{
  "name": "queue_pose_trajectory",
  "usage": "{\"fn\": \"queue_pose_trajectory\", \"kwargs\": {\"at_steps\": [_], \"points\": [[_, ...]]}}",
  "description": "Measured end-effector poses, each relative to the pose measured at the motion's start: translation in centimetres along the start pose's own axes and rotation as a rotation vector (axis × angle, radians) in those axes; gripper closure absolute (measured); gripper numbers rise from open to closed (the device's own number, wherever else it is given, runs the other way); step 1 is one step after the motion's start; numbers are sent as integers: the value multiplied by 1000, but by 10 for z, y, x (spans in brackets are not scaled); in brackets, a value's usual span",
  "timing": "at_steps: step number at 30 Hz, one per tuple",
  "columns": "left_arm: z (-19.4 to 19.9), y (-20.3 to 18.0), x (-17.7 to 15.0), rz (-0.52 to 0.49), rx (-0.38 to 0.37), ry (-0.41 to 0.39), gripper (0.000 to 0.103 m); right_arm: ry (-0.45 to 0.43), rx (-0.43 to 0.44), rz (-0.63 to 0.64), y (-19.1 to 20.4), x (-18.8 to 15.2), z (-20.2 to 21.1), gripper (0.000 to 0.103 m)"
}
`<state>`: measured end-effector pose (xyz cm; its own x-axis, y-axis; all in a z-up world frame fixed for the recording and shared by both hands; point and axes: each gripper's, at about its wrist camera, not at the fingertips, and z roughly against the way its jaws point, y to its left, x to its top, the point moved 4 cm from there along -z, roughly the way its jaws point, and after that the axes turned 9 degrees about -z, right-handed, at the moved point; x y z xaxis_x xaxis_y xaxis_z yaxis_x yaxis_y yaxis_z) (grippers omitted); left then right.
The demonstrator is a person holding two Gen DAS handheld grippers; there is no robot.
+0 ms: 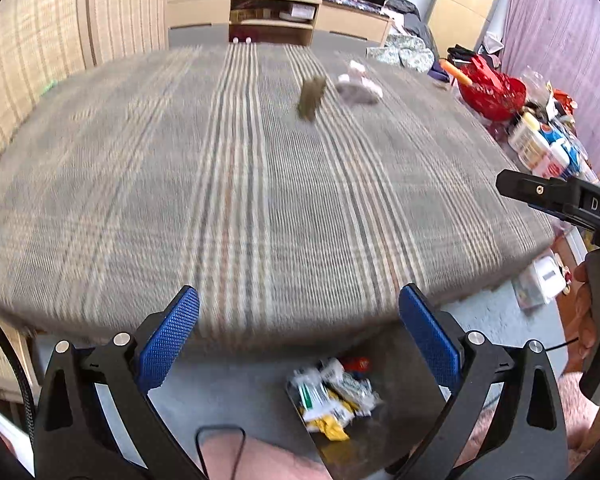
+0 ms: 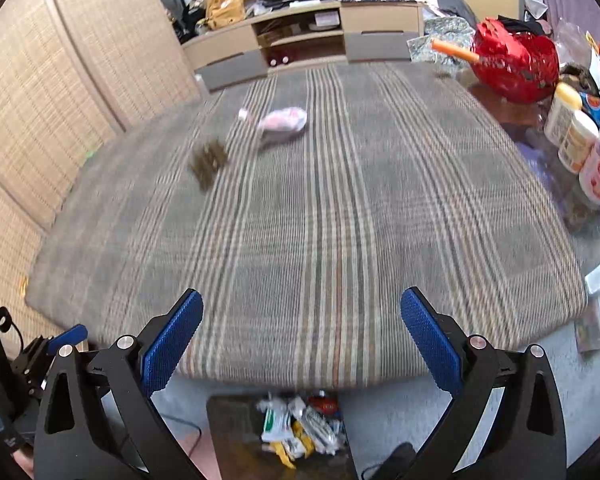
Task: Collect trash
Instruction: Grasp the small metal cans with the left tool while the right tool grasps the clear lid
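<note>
Two matching handheld tools. Left claw (image 1: 299,334): black angular arms with triangular cut-outs, silver round pivot pins at the joints, fingers (image 1: 168,336) faced in blue pads with a fine diamond knurl. Thin black cable looping below, thicker braided black cable along the left edge. Right claw (image 2: 302,336): same black arms, same silver pins, same blue textured pads (seen from the left wrist camera as a black body with a small brass screw and white letters "DAS"). Bare hand (image 1: 586,312) around a dark grip.

Striped plaid bed (image 1: 236,184), olive wrapper (image 1: 311,97) and pink-white wrapper (image 1: 356,87) on top.
</note>
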<state>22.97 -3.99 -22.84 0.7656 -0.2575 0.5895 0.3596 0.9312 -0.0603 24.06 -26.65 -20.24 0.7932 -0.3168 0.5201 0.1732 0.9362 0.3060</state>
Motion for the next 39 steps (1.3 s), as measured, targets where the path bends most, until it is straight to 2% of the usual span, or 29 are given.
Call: {"fn": "queue_pose_trajectory", "kwargs": {"at_steps": [8, 15, 17, 18, 24, 26, 30, 35, 36, 39], "points": [[-21, 12, 63, -25, 25, -46, 8, -44, -17, -6, 12, 65, -24, 4], [-53, 13, 103, -50, 17, -54, 8, -46, 15, -27, 23, 100, -62, 4], [-62, 13, 112, -55, 17, -54, 8, -34, 43, -33, 29, 108, -74, 10], [-67, 14, 118, -58, 22, -54, 8, -15, 57, -33, 34, 113, -84, 18], [-97, 16, 142, -61, 16, -43, 11, 2, 59, -2, 59, 133, -118, 40], [-106, 17, 146, -57, 3, -35, 20, 8, 71, 2, 63, 136, -126, 44], [-123, 20, 152, -49, -10, -27, 28, 26, 115, 2, 70, 138, -140, 53], [-139, 22, 159, -42, -29, -20, 42, 42, 103, 30, 76, 141, -156, 69], [-142, 22, 160, -42, -33, -19, 44, 43, 100, 33, 77, 142, -159, 74], [-147, 23, 162, -48, -47, -9, 59, 48, 81, 45, 76, 141, -165, 89]]}}
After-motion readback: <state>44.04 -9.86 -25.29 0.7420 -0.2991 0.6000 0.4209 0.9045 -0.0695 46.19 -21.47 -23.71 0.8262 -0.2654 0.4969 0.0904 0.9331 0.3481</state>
